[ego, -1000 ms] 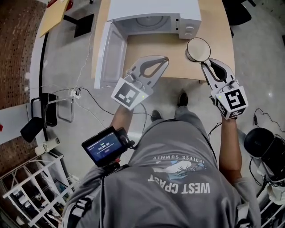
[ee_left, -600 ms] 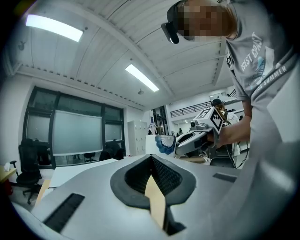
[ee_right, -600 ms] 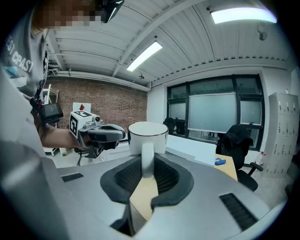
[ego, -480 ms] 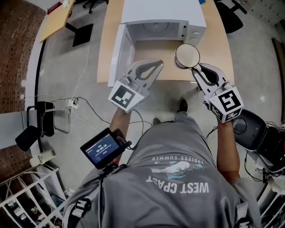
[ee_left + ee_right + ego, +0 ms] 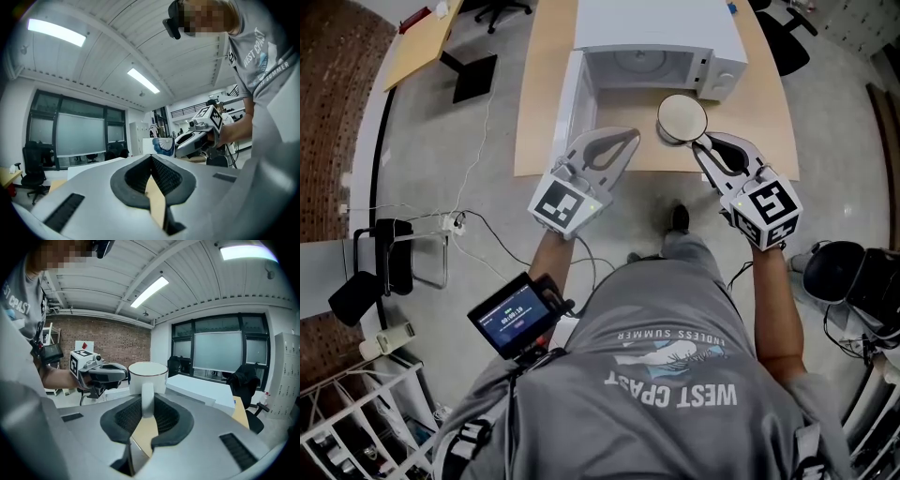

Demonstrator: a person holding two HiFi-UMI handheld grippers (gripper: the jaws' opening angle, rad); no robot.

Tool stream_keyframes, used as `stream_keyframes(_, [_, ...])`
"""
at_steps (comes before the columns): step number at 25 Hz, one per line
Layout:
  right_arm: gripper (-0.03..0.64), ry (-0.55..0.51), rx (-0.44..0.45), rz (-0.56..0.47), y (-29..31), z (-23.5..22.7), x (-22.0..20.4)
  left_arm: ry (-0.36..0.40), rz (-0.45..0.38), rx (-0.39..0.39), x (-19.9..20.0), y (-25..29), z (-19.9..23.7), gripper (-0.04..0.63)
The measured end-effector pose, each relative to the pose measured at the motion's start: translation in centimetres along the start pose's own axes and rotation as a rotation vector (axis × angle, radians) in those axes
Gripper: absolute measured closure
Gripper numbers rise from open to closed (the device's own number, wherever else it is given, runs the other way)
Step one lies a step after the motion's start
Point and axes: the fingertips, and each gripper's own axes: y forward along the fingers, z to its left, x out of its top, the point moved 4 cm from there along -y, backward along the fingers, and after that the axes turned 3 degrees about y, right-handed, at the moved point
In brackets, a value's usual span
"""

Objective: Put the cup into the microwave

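Right, your R gripper (image 5: 701, 142) has its jaws pinched on the handle of the white round cup (image 5: 682, 119). The cup's upright over the light wooden table (image 5: 542, 112), just in front of the white microwave (image 5: 661, 23), not inside. The microwave door (image 5: 572, 94) stands open at left. Your L gripper (image 5: 632, 137) is empty, jaws pressed together, beside the cup.

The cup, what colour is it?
The cup is white, clearest in the right gripper view; the left gripper view shows a blue fan print on one side.
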Motion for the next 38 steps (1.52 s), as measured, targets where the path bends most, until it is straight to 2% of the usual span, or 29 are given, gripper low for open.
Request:
stream_keyframes(7, [0.551, 0.031, 0.020, 0.037, 4.3, -2.5, -2.0, -0.030, 0.052, 0.022, -3.0, 1.5, 2.4, 0.574])
stream_keyframes(16, [0.551, 0.057, 0.033, 0.078, 11.4, -9.8, -5.3, -0.058, 0.099, 0.048, -8.4, 7.2, 7.6, 0.574])
stream_keyframes(18, [0.551, 0.063, 0.040, 0.083, 14.3, -12.5, -6.2, -0.062, 0.112, 0.055, -10.6, 9.4, 10.1, 0.574])
stream_keyframes(23, [0.551, 0.099, 0.063, 0.093, 22.3, -18.6, -13.2, -0.100, 0.159, 0.083, -20.0, 14.7, 14.9, 0.574])
stream_keyframes(29, [0.551, 0.102, 0.068, 0.129, 23.2, -19.8, -11.3, -0.141, 0.185, 0.103, -18.9, 15.9, 16.7, 0.574])
stream_keyframes(38, [0.551, 0.106, 0.047, 0.146, 25.9, -20.9, -11.9, -0.158, 0.213, 0.120, -20.5, 16.6, 18.5, 0.574])
